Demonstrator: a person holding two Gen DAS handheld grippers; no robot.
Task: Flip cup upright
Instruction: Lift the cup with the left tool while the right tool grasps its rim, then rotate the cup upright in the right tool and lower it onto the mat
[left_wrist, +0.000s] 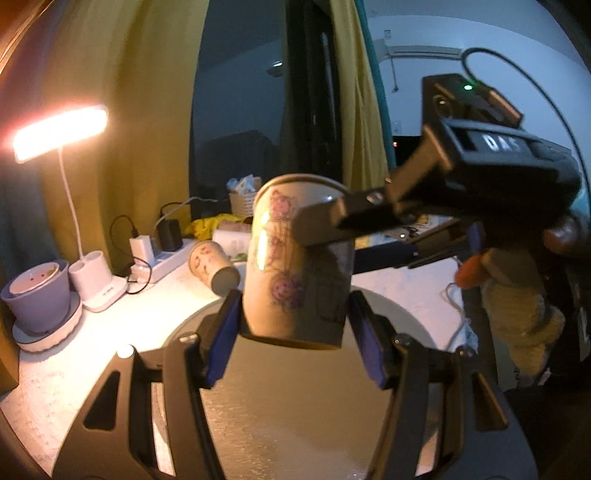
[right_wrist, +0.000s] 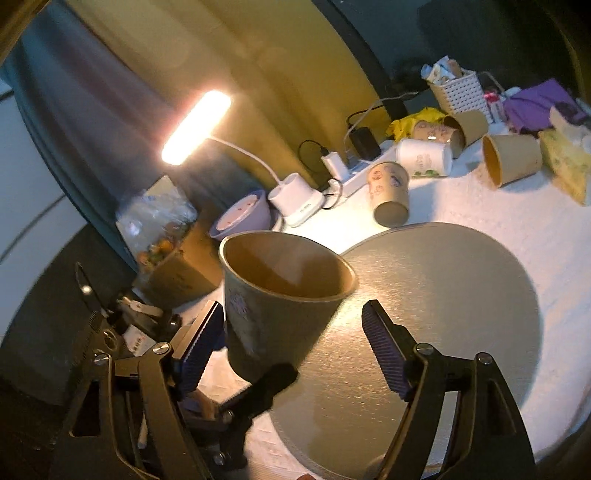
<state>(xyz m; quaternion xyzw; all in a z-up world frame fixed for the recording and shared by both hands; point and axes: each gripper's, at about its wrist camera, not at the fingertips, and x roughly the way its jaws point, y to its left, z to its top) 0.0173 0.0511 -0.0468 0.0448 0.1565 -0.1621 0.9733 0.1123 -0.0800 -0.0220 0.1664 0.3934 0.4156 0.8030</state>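
Both jaws spread: left gripper (left_wrist: 293, 332) and right gripper (right_wrist: 291, 343) flank the cup (left_wrist: 299, 258)

You have a white, pebbly tabletop (right_wrist: 517, 221) with a round grey metal disc (right_wrist: 443, 295) lying flat on it. Just behind the disc a printed paper cup (right_wrist: 389, 192) lies on its side. Behind that cup runs a white power strip (right_wrist: 351, 173), with the lit desk lamp's base (right_wrist: 299, 199) beside it.
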